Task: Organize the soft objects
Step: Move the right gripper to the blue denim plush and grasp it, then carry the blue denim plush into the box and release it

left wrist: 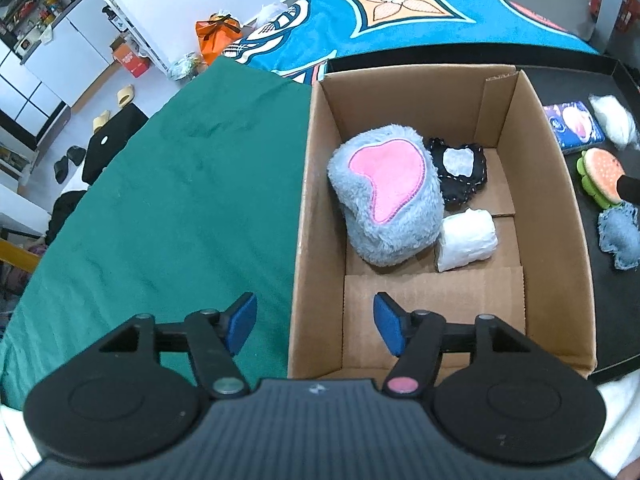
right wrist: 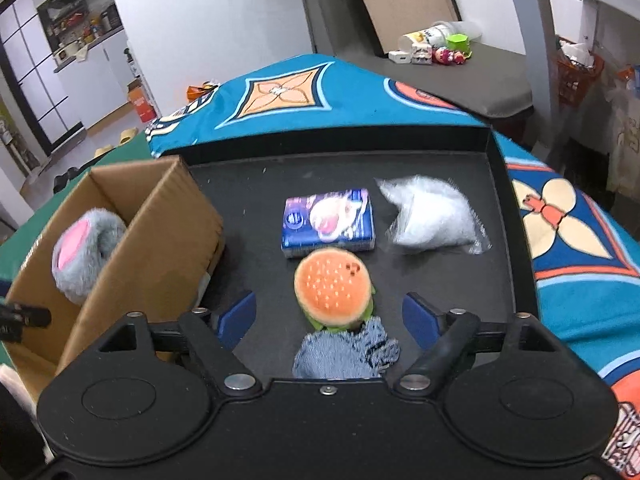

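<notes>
A cardboard box [left wrist: 552, 216] holds a grey plush with a pink patch [left wrist: 384, 196], a black frilled cloth [left wrist: 460, 168] and a white roll [left wrist: 468, 240]. My left gripper [left wrist: 316, 326] is open and empty above the box's near left wall. On the black tray [right wrist: 248, 200] lie a burger plush [right wrist: 332, 288], a blue denim piece [right wrist: 344, 352], a blue tissue pack [right wrist: 328, 222] and a bag of white stuffing [right wrist: 430, 216]. My right gripper [right wrist: 330, 316] is open, its fingers either side of the burger plush and denim piece, above them.
A green cloth [left wrist: 180, 200] covers the table left of the box [right wrist: 132, 248]. A blue patterned blanket [right wrist: 288, 92] lies beyond and right of the tray. Toys and cups [right wrist: 436, 46] sit on a far surface. Shelves and slippers are at the far left.
</notes>
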A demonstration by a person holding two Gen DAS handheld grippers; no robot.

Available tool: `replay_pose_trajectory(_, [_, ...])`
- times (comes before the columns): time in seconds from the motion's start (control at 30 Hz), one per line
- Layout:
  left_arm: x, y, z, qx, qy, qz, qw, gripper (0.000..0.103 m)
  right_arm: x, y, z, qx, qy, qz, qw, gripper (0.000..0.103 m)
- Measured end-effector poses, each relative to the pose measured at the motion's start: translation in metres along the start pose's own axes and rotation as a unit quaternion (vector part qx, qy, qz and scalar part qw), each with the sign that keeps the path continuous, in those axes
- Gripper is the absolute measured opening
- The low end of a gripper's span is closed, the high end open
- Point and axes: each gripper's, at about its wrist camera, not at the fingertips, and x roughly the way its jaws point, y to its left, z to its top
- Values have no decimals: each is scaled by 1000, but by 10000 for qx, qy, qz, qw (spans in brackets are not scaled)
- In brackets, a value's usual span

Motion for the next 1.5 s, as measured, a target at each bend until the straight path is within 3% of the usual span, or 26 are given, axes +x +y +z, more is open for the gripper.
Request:
replay_pose_trajectory(0.37, [5, -19, 11, 291, 157, 308, 9990, 67, 19, -10, -25, 16, 292, -89, 9995, 77])
replay_pose_trajectory(0.4, [5, -19, 12, 286, 149, 352, 9989, 67, 19, -8, -27, -84, 310, -200, 9993, 74])
replay_pose_trajectory(0.53, [4, -21, 15, 307, 185, 428, 9984, 67, 14, -9, -30, -219, 263, -426, 9985, 41])
replay_pose_trajectory(0.63, [4, -23, 16, 394, 197, 471, 9979, 67, 12, -16, -28, -27, 313, -304, 9990, 32])
replay_pose_trajectory(1.0, [-1, -28, 18, 691, 238, 498, 9961, 67, 2, -27, -19, 301, 286, -204, 9989, 28])
replay_pose_trajectory(1.5, [-11, -18, 21, 832, 196, 305, 9959, 67, -33, -8, 10, 138, -78, -124, 9998, 27])
